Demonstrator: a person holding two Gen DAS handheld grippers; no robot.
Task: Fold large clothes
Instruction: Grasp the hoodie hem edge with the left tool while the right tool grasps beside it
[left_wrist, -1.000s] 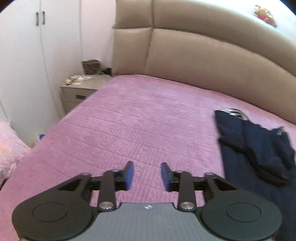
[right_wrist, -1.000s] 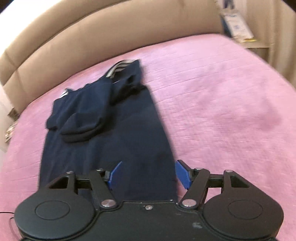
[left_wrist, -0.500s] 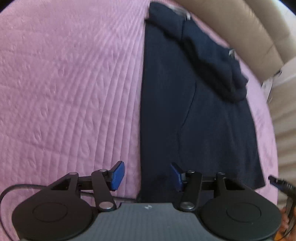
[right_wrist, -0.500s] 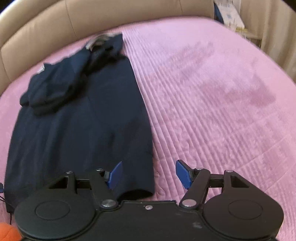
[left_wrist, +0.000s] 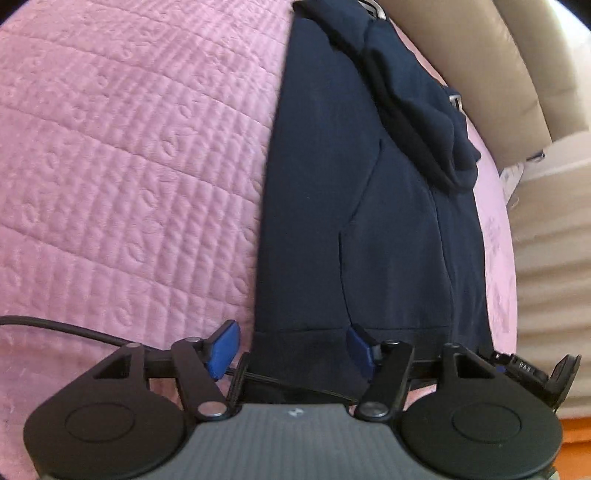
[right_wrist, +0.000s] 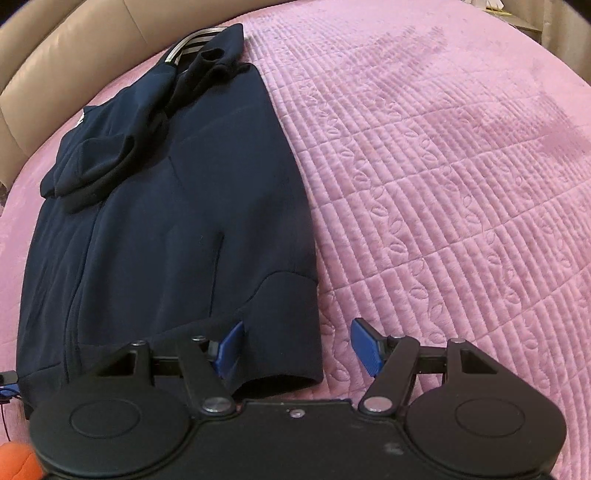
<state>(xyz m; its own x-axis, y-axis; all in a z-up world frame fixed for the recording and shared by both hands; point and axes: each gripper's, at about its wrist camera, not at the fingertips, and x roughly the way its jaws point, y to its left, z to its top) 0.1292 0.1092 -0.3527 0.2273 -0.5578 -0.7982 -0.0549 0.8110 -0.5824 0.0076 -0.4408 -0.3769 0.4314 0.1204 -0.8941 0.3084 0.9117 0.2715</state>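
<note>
A dark navy hooded jacket (left_wrist: 362, 206) lies flat and lengthwise on the pink quilted bedspread (left_wrist: 129, 166), sleeves folded in, hood bunched at the far end. My left gripper (left_wrist: 291, 350) is open, its fingers straddling the left corner of the near hem. In the right wrist view the jacket (right_wrist: 177, 206) fills the left half. My right gripper (right_wrist: 299, 343) is open around the hem's right corner, close above the bedspread (right_wrist: 443, 184). Neither gripper holds anything.
A beige padded headboard (left_wrist: 524, 59) runs behind the bed and shows in the right wrist view (right_wrist: 66, 48). A black cable (left_wrist: 59, 326) lies on the spread by my left gripper. The right gripper's tip (left_wrist: 532, 369) shows at the left view's right edge.
Both grippers have come down and closer to the jacket's near hem. The left gripper swung from facing the headboard and nightstand to the jacket. Both stay open.
</note>
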